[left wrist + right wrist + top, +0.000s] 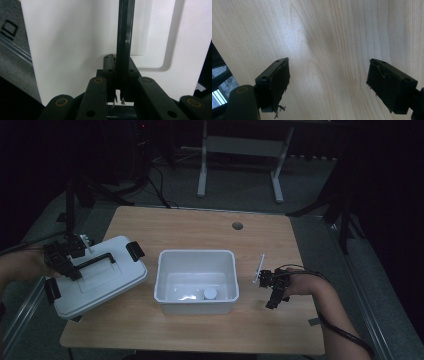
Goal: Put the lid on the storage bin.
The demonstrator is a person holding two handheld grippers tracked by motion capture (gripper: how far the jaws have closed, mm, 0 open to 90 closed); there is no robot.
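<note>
Leftmost on the wooden table [200, 227], the white lid [97, 277] lies tilted beside the open white bin [196, 281], its near-left corner over the table edge. Its black handle [95, 261] runs along the lid's long axis, and the left gripper [62, 260] is clamped on the handle's left end; the left gripper view shows the jaws pressed tight around the bar [124, 45], which stretches straight away from them over the white panel. So the lid's weight hangs to the right of that grip, toward the bin. Inside the bin a small white round thing [210, 293] rests on the floor. Farther right, the right gripper [274, 287] hovers over bare wood, its jaws spread wide apart with nothing between them [328, 82].
</note>
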